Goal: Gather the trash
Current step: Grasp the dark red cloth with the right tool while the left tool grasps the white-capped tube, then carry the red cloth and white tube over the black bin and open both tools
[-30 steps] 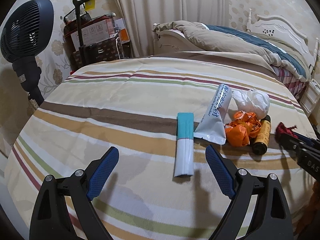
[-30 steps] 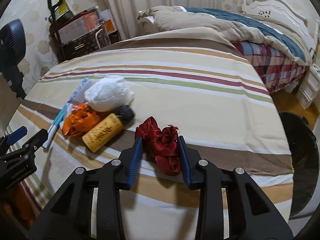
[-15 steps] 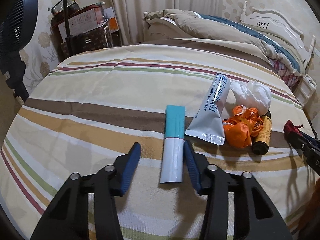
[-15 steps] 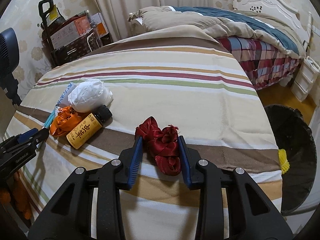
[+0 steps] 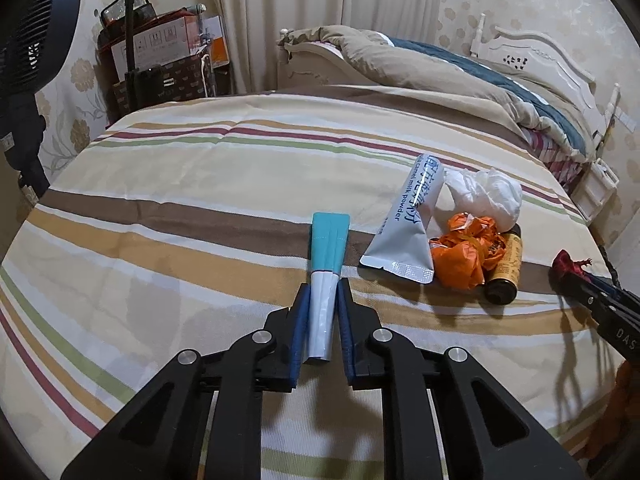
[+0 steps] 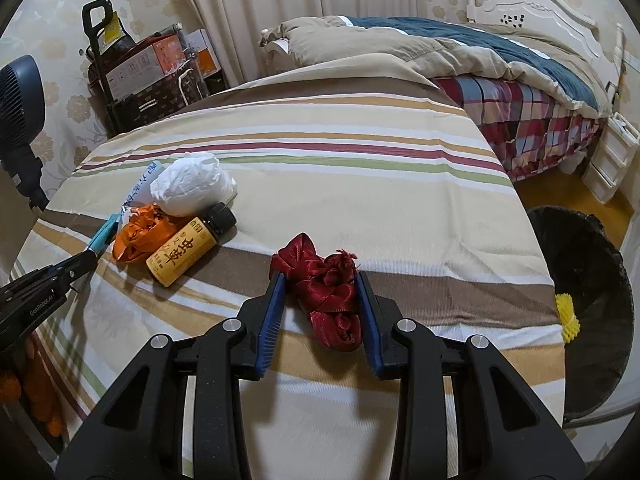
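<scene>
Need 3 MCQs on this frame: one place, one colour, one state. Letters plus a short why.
1. Where does the brown bottle lie?
A. in the bin
B. on the striped cloth beside the orange wrapper
C. on the floor

2. What colour is the ribbon bundle between the right gripper's fingers?
A. dark red
B. green
C. white

3. What state is the left gripper in?
A. wide open
B. out of view
C. shut on the teal-and-white sachet

Answers:
1 B: it rests on the cloth against the wrapper.
2 A: the satin is dark red.
3 C: both pads press the sachet's white end.
</scene>
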`<state>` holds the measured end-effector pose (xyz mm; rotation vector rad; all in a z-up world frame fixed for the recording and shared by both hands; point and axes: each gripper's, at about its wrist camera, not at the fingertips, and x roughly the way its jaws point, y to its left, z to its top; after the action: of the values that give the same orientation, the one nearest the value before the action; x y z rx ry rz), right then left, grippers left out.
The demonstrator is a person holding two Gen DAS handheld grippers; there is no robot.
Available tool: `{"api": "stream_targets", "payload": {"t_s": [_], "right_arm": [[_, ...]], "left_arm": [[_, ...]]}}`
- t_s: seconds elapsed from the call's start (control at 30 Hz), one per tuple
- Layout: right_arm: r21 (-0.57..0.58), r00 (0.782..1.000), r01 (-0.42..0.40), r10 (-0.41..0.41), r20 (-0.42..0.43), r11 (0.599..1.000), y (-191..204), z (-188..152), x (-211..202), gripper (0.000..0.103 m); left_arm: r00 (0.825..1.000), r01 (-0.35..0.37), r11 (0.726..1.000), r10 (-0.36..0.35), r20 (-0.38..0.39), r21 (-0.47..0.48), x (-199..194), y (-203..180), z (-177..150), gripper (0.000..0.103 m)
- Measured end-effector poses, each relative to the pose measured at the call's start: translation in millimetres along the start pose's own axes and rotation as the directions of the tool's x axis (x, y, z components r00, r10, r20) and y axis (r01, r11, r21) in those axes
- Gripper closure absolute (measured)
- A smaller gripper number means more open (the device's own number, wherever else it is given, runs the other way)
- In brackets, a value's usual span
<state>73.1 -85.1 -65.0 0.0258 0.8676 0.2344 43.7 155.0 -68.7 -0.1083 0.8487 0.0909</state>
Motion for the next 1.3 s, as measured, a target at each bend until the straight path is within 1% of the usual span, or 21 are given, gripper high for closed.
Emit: {"api": "stream_targets", "payload": {"t_s": [0.1, 0.27, 0.57, 0.73, 0.9, 1.03, 1.3], "right_arm": [[0.001, 1.0, -0.002, 0.002, 0.011, 1.0, 1.0, -3.3, -5.2, 0.069], [0.012, 1.0, -0.002, 0.002, 0.022, 1.0, -1.8, -9.4, -13.1, 0.069], [0.042, 0.997, 0.006, -0.009, 0.074, 0.999, -16.3, -12.1, -38.2, 0.069], [0.069, 0.993, 0.026, -0.034, 0.113, 0.997, -31.2, -11.7, -55.7, 0.069], [0.109, 0.984, 0.074, -0.09, 0.152, 0.991, -57.3, -9.4, -72.9, 0.069], [0.147, 0.974, 0.12, -0.146, 0.176, 0.982, -82.2, -9.2, -83.6, 0.069], [0.231, 0.948, 0.204, -0.251, 0.195, 0.951, -136.3, -12.2, -99.7, 0.069]], "left_arm": [[1.0, -0.005, 1.0, 0.005, 0.024, -0.001, -7.3, -0.1, -1.9, 0.087], [0.999, 0.009, 1.0, -0.008, 0.039, -0.001, -18.9, -3.2, -6.7, 0.088], [0.992, 0.07, 0.997, -0.072, 0.1, 0.027, -48.2, -27.1, -6.1, 0.088], [0.985, 0.116, 0.991, -0.124, 0.12, 0.068, -56.3, -52.7, -4.2, 0.088], [0.975, 0.162, 0.979, -0.178, 0.132, 0.122, -59.4, -87.1, 0.6, 0.088], [0.963, 0.203, 0.964, -0.228, 0.143, 0.173, -58.7, -120.6, 7.4, 0.088], [0.941, 0.271, 0.926, -0.313, 0.132, 0.261, -49.7, -187.0, 18.2, 0.088]]}}
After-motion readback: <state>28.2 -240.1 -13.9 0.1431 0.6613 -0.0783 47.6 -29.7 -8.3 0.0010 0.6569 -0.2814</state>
